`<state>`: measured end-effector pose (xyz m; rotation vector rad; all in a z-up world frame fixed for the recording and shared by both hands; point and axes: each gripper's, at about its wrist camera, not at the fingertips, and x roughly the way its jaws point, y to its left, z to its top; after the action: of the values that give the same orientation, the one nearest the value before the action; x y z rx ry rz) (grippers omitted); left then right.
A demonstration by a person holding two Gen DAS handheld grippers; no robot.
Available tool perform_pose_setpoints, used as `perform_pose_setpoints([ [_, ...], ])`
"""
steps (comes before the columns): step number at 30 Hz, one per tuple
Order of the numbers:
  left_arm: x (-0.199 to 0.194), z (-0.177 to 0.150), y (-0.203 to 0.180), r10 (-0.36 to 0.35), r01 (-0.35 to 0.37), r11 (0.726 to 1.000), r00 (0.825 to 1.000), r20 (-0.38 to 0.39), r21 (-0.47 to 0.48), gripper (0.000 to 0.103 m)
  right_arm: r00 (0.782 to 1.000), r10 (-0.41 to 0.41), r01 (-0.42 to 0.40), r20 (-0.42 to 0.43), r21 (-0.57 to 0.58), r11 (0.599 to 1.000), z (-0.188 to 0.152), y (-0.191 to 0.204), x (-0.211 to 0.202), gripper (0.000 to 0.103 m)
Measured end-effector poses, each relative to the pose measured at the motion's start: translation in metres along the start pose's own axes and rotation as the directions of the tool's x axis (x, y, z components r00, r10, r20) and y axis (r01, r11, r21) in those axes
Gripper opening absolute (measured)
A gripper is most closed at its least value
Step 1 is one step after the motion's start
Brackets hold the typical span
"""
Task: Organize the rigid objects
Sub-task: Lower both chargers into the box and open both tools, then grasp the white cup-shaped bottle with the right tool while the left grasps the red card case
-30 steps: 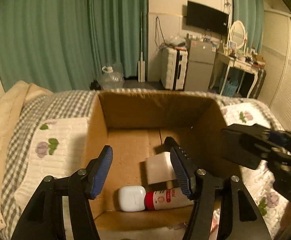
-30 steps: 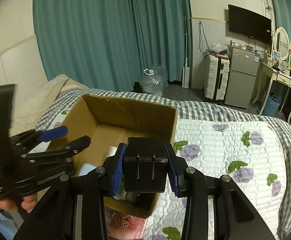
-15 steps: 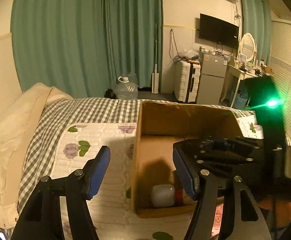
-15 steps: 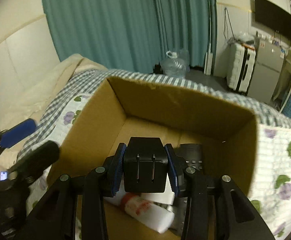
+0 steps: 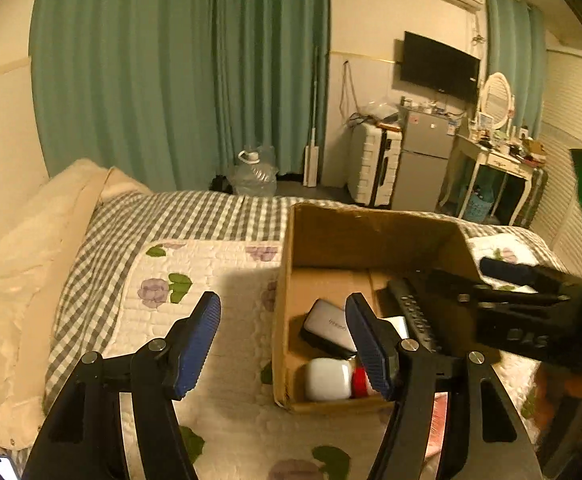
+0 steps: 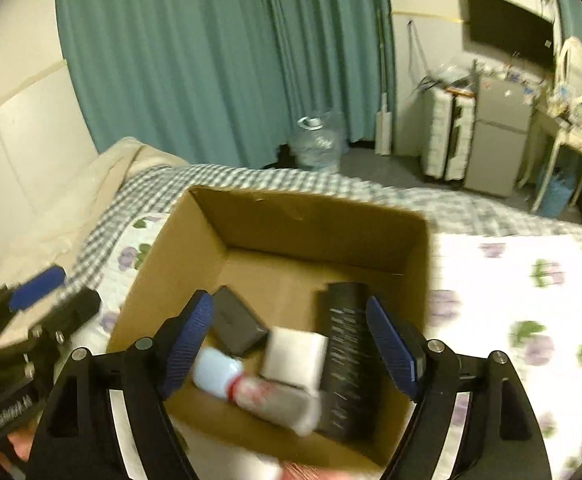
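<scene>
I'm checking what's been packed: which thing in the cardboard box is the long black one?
The remote control, lying along the cardboard box's right wall. The other black item is short and blocky, and the rest are white.

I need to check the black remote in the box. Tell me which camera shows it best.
The right wrist view: the remote lies almost fully visible between the open right gripper fingers, though blurred. In the left wrist view the remote is partly hidden behind the left gripper finger and the box wall.

My left gripper and right gripper, both spread wide and empty, side by side.
</scene>
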<state>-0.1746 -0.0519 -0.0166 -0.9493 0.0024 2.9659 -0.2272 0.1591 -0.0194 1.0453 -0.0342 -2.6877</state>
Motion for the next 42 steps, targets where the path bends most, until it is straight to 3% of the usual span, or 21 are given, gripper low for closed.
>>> perform_pose_setpoints([
  [8,-0.053,-0.018,-0.016,0.0,-0.001,1.0,1.0,0.018,0.027,0.071,0.989,-0.148,0.148,-0.019,-0.003,0.989,-0.038,-0.009,-0.098,0.083],
  [13,-0.062,-0.041,-0.022,0.013,-0.012,0.999,1.0,-0.013,0.032,0.071,0.982,-0.173,0.175,-0.077,0.028,0.984,-0.079,-0.005,-0.114,0.083],
  [19,-0.045,-0.092,-0.017,0.005,-0.005,1.0,0.994,-0.109,0.006,0.072,0.966,-0.14,0.164,-0.219,0.093,0.982,-0.131,0.003,-0.078,0.083],
  [27,-0.023,-0.101,-0.018,0.039,-0.036,0.999,0.991,-0.128,0.029,0.071,0.928,-0.156,0.231,-0.338,0.193,0.954,-0.163,-0.007,-0.026,0.083],
  [33,-0.01,-0.106,-0.015,0.037,-0.034,0.999,0.987,-0.156,0.023,0.071,0.936,-0.115,0.202,-0.332,0.244,0.948,-0.167,-0.007,-0.003,0.083],
  [35,-0.01,-0.106,-0.015,0.037,-0.034,0.999,0.987,-0.156,0.023,0.071,0.939,-0.095,0.186,-0.33,0.255,0.949,-0.17,-0.003,0.001,0.078],
  [37,-0.01,-0.106,-0.015,0.036,-0.033,0.999,0.987,-0.158,0.024,0.071,0.943,-0.096,0.172,-0.319,0.221,0.96,-0.171,0.006,0.001,0.062],
  [39,-0.009,-0.106,-0.016,0.037,-0.033,0.999,0.987,-0.157,0.026,0.072,0.949,-0.098,0.155,-0.299,0.175,0.972,-0.172,0.018,-0.004,0.056],
  [40,-0.01,-0.106,-0.016,0.038,-0.035,0.999,0.987,-0.158,0.026,0.072,0.951,-0.113,0.162,-0.286,0.152,0.975,-0.172,0.021,-0.008,0.046],
  [42,-0.011,-0.106,-0.016,0.041,-0.038,0.999,0.987,-0.155,0.027,0.072,0.963,-0.105,0.141,-0.249,0.131,0.981,-0.17,0.023,-0.021,0.046],
])
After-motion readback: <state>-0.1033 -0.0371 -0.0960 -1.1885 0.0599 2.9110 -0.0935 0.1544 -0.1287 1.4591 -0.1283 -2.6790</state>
